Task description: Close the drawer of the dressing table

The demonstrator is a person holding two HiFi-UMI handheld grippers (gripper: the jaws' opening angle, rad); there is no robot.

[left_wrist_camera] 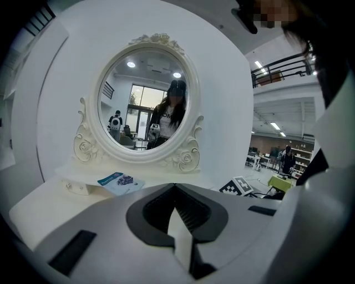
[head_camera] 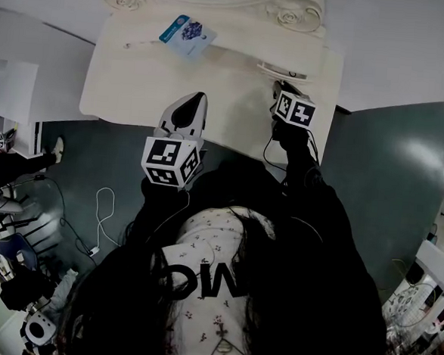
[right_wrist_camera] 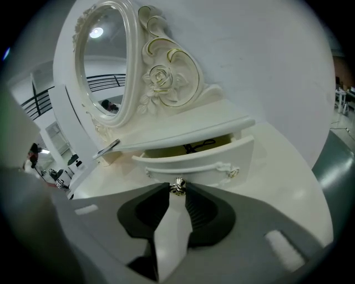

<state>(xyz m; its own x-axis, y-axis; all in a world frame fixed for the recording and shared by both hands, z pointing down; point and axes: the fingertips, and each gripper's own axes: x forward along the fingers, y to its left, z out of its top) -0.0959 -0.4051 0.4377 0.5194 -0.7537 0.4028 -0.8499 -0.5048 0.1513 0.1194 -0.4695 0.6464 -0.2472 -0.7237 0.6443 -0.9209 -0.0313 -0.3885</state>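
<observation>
Drawer [right_wrist_camera: 194,162] of the dressing table [head_camera: 149,80] stands part-way out under the small shelf [right_wrist_camera: 183,132] at the right foot of the mirror [right_wrist_camera: 105,66]. We read the coming move from one relation: the drawer lies straight ahead of the right gripper [right_wrist_camera: 177,195], along the line of its jaws. Its curved front runs crosswise to us, so the travel that shuts it goes directly away from us, toward the mirror base. The knob [right_wrist_camera: 177,186] sits right at the jaw tips, which stand at a narrow gap and look closed against it on either side. We judge this a light pinch, though the contact is fine to call. The left gripper [left_wrist_camera: 175,187] has its jaws together with nothing in them. It hangs over the front of the tabletop, well apart from the drawer and to its left, so the right hand is plainly the nearer. Only the right gripper view shows the open slot above the drawer front and a dark cord [right_wrist_camera: 197,146] lying inside. The head view gives just a pale sliver of the drawer beyond the right gripper, but it alone shows both grippers at once. The left gripper view misses the drawer and shows the mirror and a blue booklet [left_wrist_camera: 119,181] instead.
</observation>
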